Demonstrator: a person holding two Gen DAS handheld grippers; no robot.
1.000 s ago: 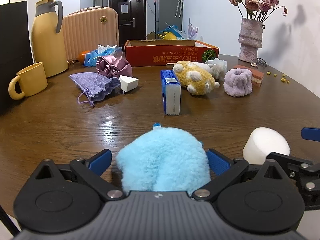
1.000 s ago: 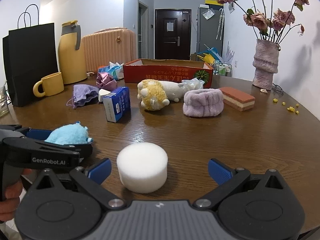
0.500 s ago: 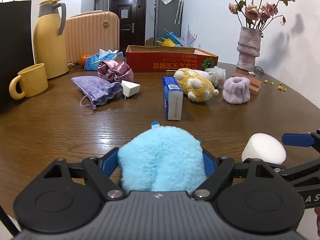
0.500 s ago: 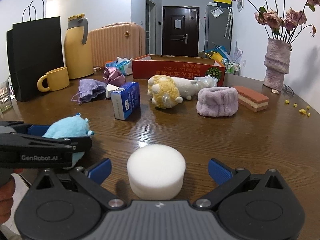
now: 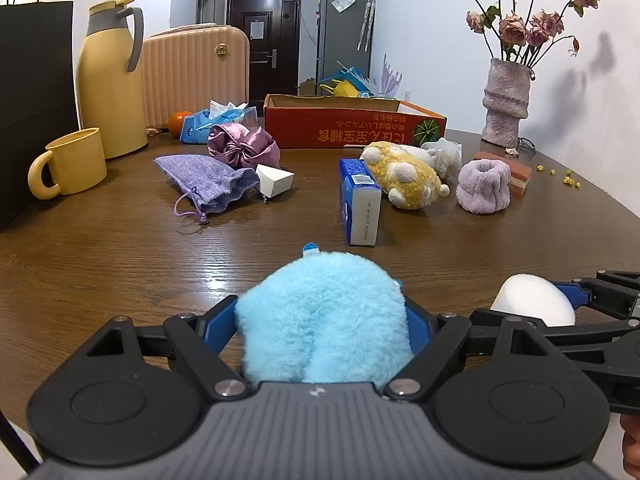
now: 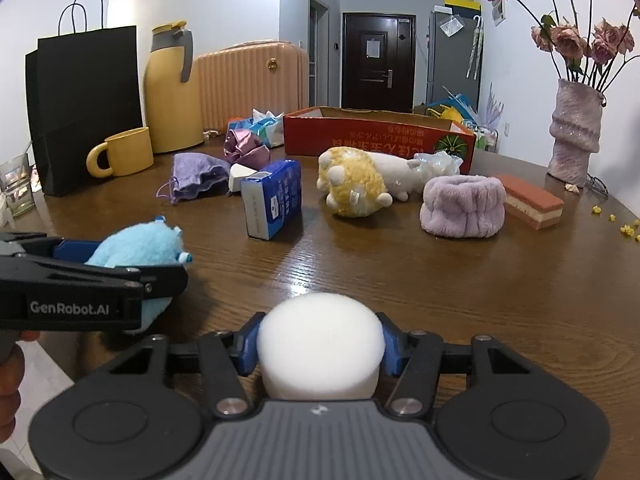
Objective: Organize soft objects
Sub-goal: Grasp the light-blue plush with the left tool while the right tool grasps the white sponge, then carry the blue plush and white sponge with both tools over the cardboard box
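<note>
Both pickups look made, and nothing seems to be stowed yet. The left tool [image 5: 322, 322] is clamped on the blue plush toy [image 5: 324, 316], its blue pads pressed into the fur on both sides, low over the near edge of the table [image 5: 120, 248]. The right tool [image 6: 320, 350] has just been closing and now pinches the white foam puff [image 6: 320, 344] between its pads, also at the near edge, just to the right of the toy.

Left on the table, by my reading: the yellow plush toy [image 6: 356, 182], the lilac fluffy headband [image 6: 462, 206], the purple drawstring pouch [image 5: 208, 178], the satin scrunchie bag [image 5: 244, 148] and the layered sponge [image 6: 530, 200]. The red cardboard box [image 5: 352, 130] at the back looks like the likely bin, though I cannot see inside it.

The blue toy is round and long-furred, bulging above the pads; the puff is a smooth, squat cylinder, slightly squeezed.
</note>
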